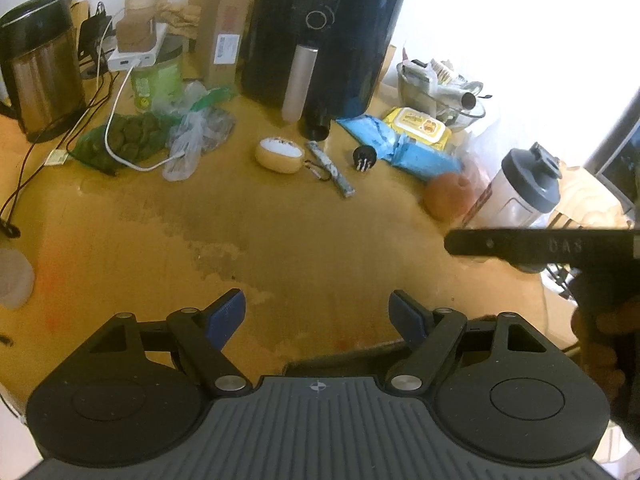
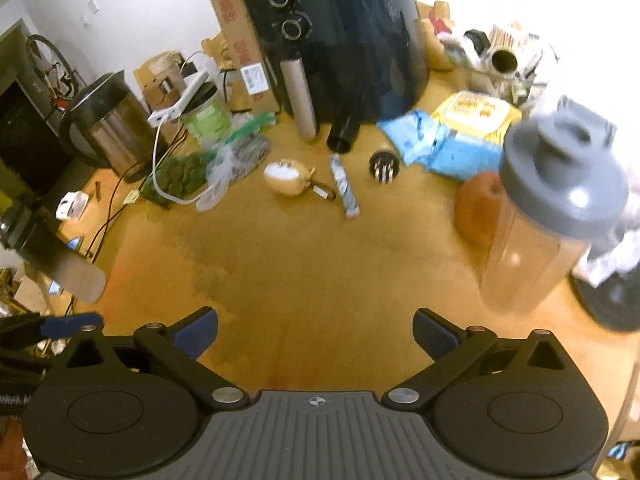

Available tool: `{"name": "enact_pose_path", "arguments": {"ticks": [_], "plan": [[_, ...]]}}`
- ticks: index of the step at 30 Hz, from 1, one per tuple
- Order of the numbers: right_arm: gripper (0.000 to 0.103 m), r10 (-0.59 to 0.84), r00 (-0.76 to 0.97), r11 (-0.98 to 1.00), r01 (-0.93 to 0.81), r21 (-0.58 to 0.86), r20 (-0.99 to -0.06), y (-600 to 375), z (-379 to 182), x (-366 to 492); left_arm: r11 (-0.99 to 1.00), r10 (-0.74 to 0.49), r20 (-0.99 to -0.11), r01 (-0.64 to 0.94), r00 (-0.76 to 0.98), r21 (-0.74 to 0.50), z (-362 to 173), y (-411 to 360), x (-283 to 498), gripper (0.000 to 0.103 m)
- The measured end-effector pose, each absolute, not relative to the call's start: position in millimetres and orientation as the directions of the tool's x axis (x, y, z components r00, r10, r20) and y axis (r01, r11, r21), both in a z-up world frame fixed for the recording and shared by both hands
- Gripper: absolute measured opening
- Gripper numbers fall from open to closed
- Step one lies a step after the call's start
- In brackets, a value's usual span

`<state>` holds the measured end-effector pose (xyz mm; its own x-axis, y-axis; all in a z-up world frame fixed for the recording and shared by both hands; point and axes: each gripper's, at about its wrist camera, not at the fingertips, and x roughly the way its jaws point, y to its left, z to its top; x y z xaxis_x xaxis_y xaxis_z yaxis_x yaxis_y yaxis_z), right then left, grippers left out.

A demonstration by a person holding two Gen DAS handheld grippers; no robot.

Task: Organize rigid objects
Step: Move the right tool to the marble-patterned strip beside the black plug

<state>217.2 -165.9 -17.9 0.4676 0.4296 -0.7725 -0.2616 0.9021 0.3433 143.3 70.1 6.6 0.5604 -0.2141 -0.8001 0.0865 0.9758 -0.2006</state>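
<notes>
Both tongs, left point(image 1: 317, 316) and right point(image 2: 315, 332), gape empty over worn wooden table point(image 2: 320, 264); clear shaker bottle point(image 2: 552, 216) nearby.

A black air fryer point(image 1: 328, 32) with two round dials stands at the back of a worn wooden table point(image 1: 280, 240). A tall cardboard box point(image 1: 226, 16) leans just beside the fryer's left flank. Further left of it lies a white power bank point(image 1: 136, 56), and a white cable point(image 1: 116, 136) loops down from that across a bag of dark green discs point(image 1: 128, 136). A crumpled clear plastic bag point(image 1: 192, 136) lies between those discs and the fryer. A steel kettle point(image 1: 40, 68) stands far left of the fryer. Right of the fryer sit a glass bowl point(image 1: 440, 96) of clutter, a yellow wipes pack point(image 1: 420, 126) and a blue packet point(image 1: 408, 148).
</notes>
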Motion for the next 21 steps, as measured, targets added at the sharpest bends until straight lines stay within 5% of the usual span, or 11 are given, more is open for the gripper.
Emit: {"name": "enact_pose_path", "arguments": {"ticks": [16,21], "plan": [[0.102,0.382,0.505,0.919,-0.295,0.261,-0.774,-150,-29,264,0.973,-0.216,-0.817,0.048,0.534,-0.226,-4,88,146,0.079],[0.086,0.384,0.509,0.914,-0.325,0.242,-0.77,-140,-41,280,0.971,-0.211,-0.829,0.017,0.518,-0.236,-11,97,142,0.079]]}}
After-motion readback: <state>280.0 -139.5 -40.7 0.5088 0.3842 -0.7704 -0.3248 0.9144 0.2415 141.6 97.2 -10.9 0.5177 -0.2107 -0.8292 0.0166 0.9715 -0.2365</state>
